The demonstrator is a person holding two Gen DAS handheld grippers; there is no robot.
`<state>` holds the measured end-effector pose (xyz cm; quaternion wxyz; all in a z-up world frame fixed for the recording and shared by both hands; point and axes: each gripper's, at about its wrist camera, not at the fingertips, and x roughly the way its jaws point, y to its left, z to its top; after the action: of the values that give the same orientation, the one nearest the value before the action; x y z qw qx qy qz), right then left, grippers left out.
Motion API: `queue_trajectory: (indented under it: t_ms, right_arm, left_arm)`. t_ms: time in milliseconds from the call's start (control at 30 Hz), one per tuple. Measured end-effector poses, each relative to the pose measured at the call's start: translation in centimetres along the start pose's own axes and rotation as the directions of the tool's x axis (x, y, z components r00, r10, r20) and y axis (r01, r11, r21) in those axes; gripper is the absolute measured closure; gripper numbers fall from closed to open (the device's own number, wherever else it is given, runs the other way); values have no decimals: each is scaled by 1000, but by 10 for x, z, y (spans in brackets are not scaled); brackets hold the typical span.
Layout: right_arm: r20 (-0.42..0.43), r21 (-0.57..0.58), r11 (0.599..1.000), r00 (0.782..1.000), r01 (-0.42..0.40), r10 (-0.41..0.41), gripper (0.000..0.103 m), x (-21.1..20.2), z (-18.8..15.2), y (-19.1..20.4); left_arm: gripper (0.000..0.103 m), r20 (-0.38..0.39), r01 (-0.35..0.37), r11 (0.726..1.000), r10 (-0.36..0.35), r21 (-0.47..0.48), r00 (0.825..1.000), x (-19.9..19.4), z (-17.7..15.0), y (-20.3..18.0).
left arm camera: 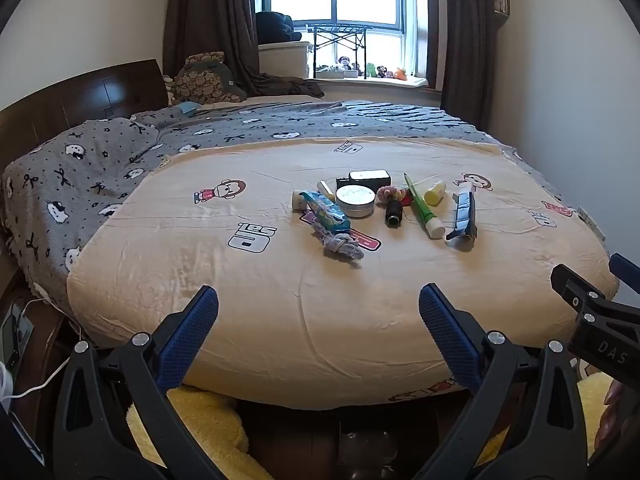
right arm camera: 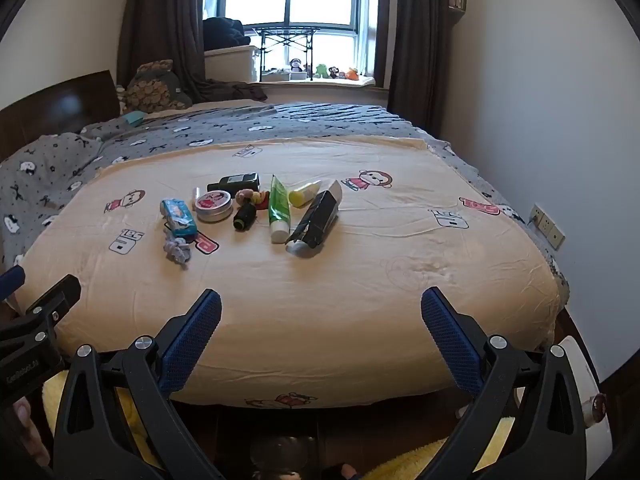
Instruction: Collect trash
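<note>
- Left wrist view: the left tongs are being held wide apart at 6 o'clock, above the near edge of the bed, with nothing between the blue pads.
- A cluster of small things is being shown near the middle of the cream sheet, at 12 o'clock from the tongs: a blue wrapper, a round tin, a green tube, a yellow bottle and a dark packet.
- The right tongs are being glimpsed at 3 o'clock.
- Right wrist view: the right tongs are likewise being held apart and empty, well short of the cluster; the blue wrapper is lying at 11 o'clock, the dark packet at 12 o'clock.
</note>
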<state>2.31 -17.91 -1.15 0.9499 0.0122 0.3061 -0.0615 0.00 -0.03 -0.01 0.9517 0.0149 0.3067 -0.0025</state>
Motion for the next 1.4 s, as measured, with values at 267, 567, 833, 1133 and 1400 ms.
queue_trajectory:
  t_ms: [267,567,833,1133,1400]
  right_arm:
    - [3,-3,1000,1000,8,-8,3,0,1,1]
    - [8,3,1000,1000,4,-4,3,-1,3,0]
    - [21,-1,1000,1000,1,-1,3,-6,3,1]
    - [30,1,1000,1000,-1,1,3,-7,1,1]
    - [30,-1,1000,1000,-4,4,3,-8,1,2]
  left_arm:
    - [8,-2,4,1000,-4,-1,1000,1,1,0]
    - [8,3,2,1000,-2,-1,1000,0,-1,-1]
    - [8,0,0,1000,0,-8,1000,-2,9,1]
    - [8,2,-1,1000,1,-10,1000,-2,8,0]
    - [8,8,-1,1000,1,-12,1000,-1,3,0]
